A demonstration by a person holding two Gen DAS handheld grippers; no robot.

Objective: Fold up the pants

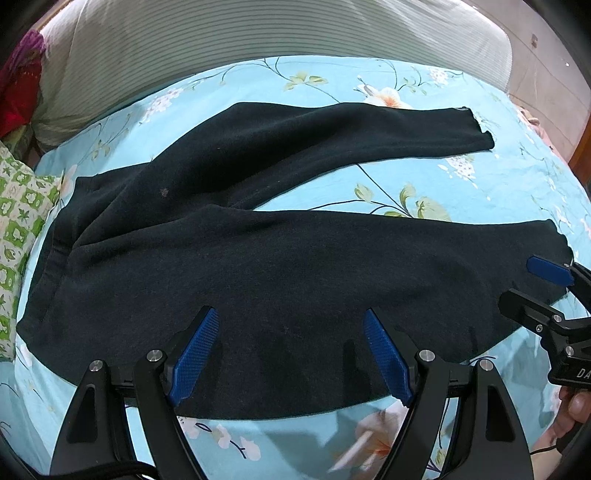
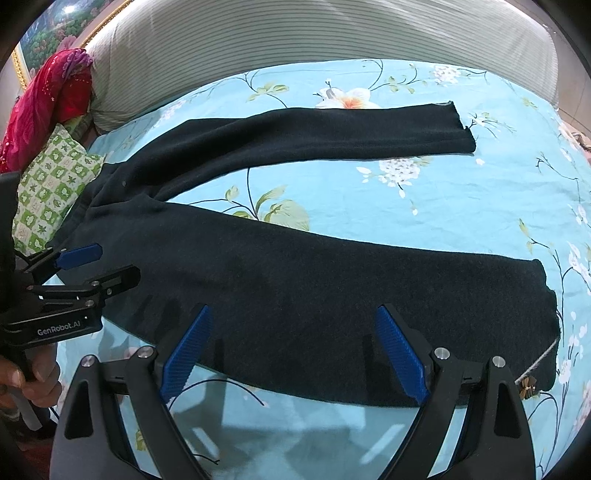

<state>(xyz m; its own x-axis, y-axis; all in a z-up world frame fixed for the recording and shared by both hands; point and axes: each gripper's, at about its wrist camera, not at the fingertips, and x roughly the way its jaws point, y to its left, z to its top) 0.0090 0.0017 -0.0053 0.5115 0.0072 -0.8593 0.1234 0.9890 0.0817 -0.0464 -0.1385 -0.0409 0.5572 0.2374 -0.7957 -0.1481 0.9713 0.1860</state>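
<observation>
Floral bedsheet (image 1: 332,74), striped headboard (image 1: 258,29) behind. Pants (image 1: 258,258) spread flat, legs splayed apart, waist at left by green pillow (image 1: 18,221). Left gripper (image 1: 288,350) released, over near leg's edge. Right gripper (image 2: 291,347) released too, near cuff. Best pinch near edge at both spots, lift evenly, lay onto far leg.

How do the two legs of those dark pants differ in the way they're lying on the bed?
The near leg lies beside both open grippers; the far leg lies toward the striped pillow. The near leg looks broader in these views, the far leg slimmer, though the fisheye may exaggerate that. The legs spread apart, leaving a wedge of floral sheet between them. Both are flat, unfolded, and joined at the waist.
</observation>
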